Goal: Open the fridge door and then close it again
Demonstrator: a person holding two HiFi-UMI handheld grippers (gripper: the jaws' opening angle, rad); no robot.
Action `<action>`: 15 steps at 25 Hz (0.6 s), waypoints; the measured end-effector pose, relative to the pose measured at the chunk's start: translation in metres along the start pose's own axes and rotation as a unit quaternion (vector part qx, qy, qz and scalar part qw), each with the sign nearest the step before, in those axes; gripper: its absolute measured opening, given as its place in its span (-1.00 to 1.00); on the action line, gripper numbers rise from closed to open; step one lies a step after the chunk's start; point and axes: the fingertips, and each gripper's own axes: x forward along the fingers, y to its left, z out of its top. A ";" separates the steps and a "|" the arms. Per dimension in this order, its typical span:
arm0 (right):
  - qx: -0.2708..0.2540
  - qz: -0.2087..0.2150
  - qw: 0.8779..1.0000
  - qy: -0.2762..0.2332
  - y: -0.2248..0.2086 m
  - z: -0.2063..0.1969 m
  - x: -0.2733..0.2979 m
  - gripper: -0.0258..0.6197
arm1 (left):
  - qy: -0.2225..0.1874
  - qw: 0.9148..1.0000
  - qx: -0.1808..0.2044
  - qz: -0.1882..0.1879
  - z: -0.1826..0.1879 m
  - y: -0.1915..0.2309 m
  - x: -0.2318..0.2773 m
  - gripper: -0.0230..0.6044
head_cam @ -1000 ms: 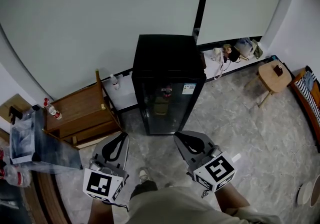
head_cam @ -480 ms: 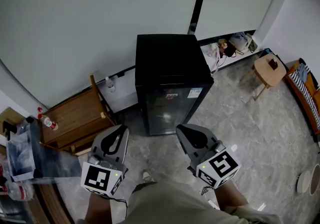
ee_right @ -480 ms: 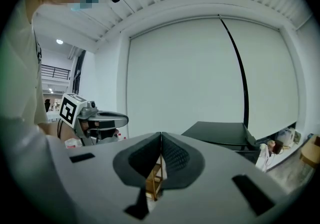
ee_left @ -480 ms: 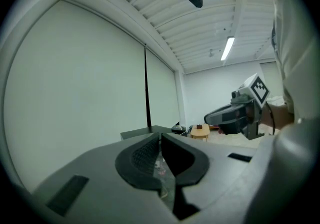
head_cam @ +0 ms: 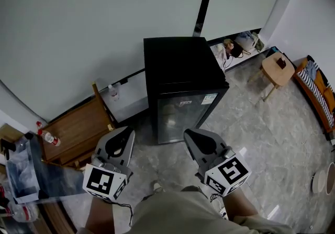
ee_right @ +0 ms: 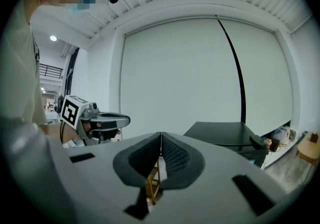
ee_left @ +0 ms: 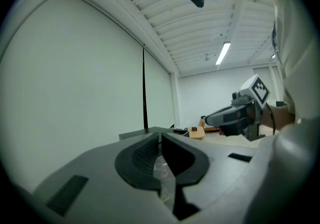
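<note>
Marble floor [head_cam: 272, 123] bears upright fridge [head_cam: 180, 65], door [head_cam: 183, 118] facing the person [head_cam: 178, 212].

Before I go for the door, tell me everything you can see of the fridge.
The fridge is a small black cabinet with a flat, bare top. Its dark, glassy front door is shut, with two small labels near its upper edge. It stands upright on the grey marbled floor, back toward the pale wall, a wooden rack at its left in the head view. Its contents cannot be made out. Nothing touches it: the left hand-held gripper and right hand-held gripper are short of the door.
</note>
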 end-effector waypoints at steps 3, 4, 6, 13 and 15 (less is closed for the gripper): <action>0.000 -0.005 1.000 0.001 0.001 0.000 0.007 -0.93 | -0.021 0.999 -0.023 -0.011 0.004 0.011 0.004 -0.87; 0.000 -0.005 1.000 0.002 0.001 0.000 0.008 -0.93 | -0.023 0.999 -0.023 -0.012 0.005 0.014 0.006 -0.87; 0.000 -0.004 1.000 0.004 0.000 0.003 0.008 -0.93 | -0.022 1.000 -0.015 -0.015 0.008 0.016 0.010 -0.87; -0.003 0.011 1.000 0.007 -0.020 0.006 0.009 -0.93 | -0.013 0.999 -0.022 -0.025 0.009 0.014 0.031 -0.86; -0.003 0.017 1.000 0.007 -0.025 0.006 0.008 -0.93 | -0.016 0.999 -0.023 -0.019 0.012 0.015 0.037 -0.78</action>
